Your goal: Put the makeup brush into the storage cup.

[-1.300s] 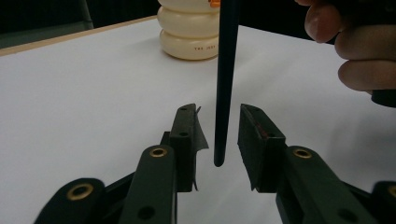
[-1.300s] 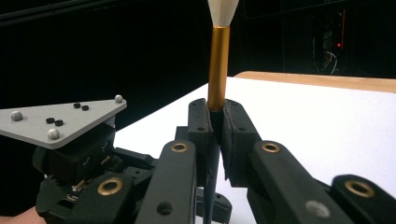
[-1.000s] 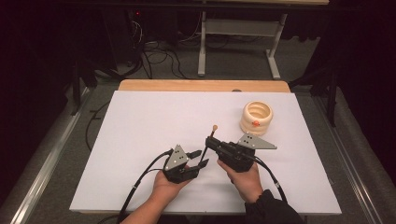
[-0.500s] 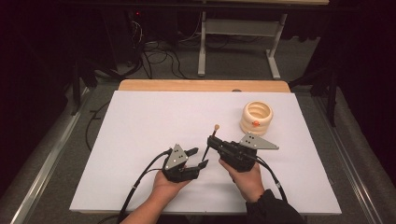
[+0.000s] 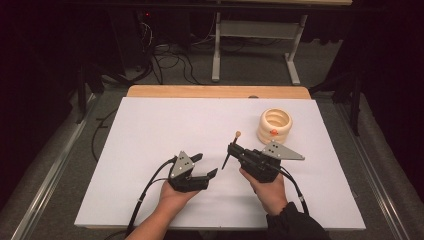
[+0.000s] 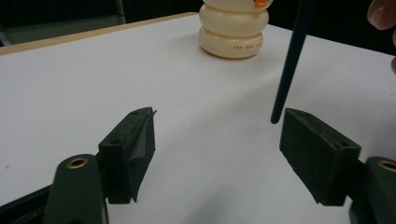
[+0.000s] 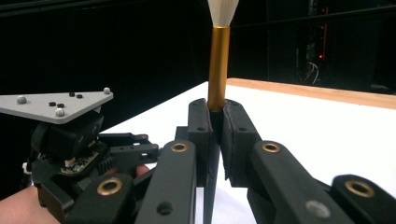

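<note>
A slim brush (image 5: 231, 148) is standing nearly upright in the right tongs (image 5: 233, 150), near the middle of the counter (image 5: 150, 125): a dark tapering handle, a gold ferrule (image 7: 218, 65) and a pale bristle tuft (image 7: 223, 10) at the top. The right tongs are clenching the handle just under the ferrule, and its lower tip (image 6: 275, 116) is hanging just above the white surface, close beside one pad of the left tongs (image 5: 205, 165).

The left tongs are released, their jaws having just been opening, with nothing pressed between the pads. The left hand (image 5: 172, 192) is lying low on the counter, tongs pointing toward the brush. The right hand (image 5: 267, 187) is holding its tool level, tongs aimed leftward, a dark sleeve (image 5: 292, 225) at the wrist.

A cream ringed cup with an orange mark (image 5: 274, 125) is sitting on the counter beyond the right hand, apart from both tools. The counter is covered in white, with a wooden edge (image 5: 215, 91) at the far side. Behind it the room is dark, with a grey floor, cables (image 5: 165, 55) and a metal frame (image 5: 255, 45).
</note>
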